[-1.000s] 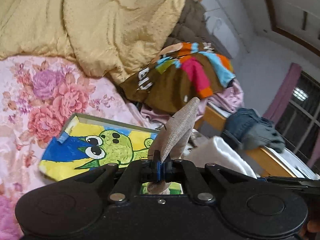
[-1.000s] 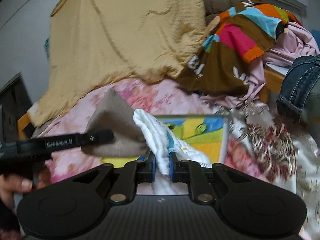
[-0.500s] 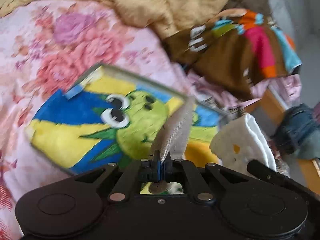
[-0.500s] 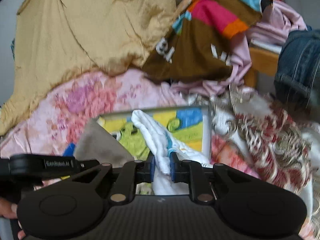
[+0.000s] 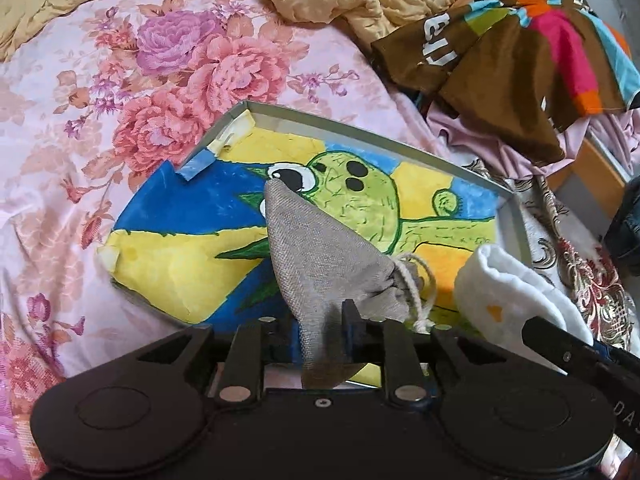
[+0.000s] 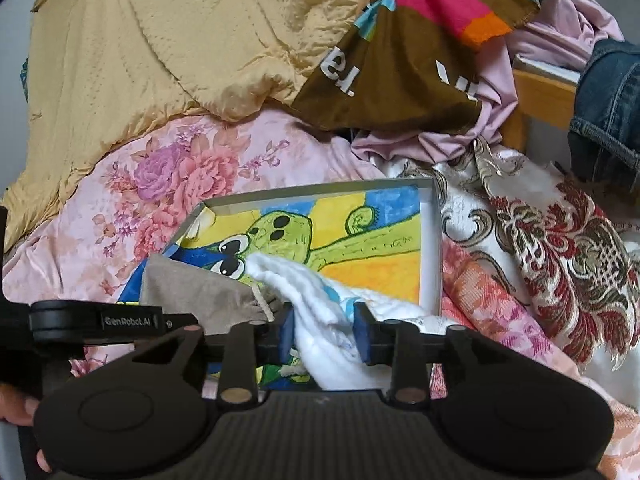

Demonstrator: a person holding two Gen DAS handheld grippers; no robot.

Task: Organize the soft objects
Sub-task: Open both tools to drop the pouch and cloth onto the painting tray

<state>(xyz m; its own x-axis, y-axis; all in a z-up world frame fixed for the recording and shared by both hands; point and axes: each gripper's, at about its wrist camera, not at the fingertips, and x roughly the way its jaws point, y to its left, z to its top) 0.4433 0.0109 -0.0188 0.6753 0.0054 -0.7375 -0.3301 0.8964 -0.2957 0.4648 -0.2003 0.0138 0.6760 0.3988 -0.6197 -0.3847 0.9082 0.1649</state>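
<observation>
A shallow grey box [image 5: 360,128] with a green cartoon painted inside lies on the floral bedsheet. A grey drawstring pouch [image 5: 320,256] rests in it, its tail end between the fingers of my left gripper [image 5: 320,332]. Those jaws are opening and the pads stand just off the fabric. In the right wrist view a white cloth [image 6: 320,312] lies in the same box [image 6: 320,192], beside the pouch [image 6: 200,296]. My right gripper [image 6: 324,332] straddles the cloth with its jaws opening and gaps beside both blue pads. The white cloth [image 5: 512,292] shows at the right of the left view.
A yellow quilt [image 6: 160,40] is heaped behind the box. A brown striped garment [image 6: 400,60], pink clothes [image 6: 560,32] and jeans [image 6: 608,112] pile up at the back right. A red-patterned brocade cloth [image 6: 560,248] lies right of the box. A hand [image 6: 16,408] holds the left gripper's handle.
Both grippers came down onto the painted box. Their jaws went from shut to parted, and the pouch and the white cloth now lie in the box instead of hanging.
</observation>
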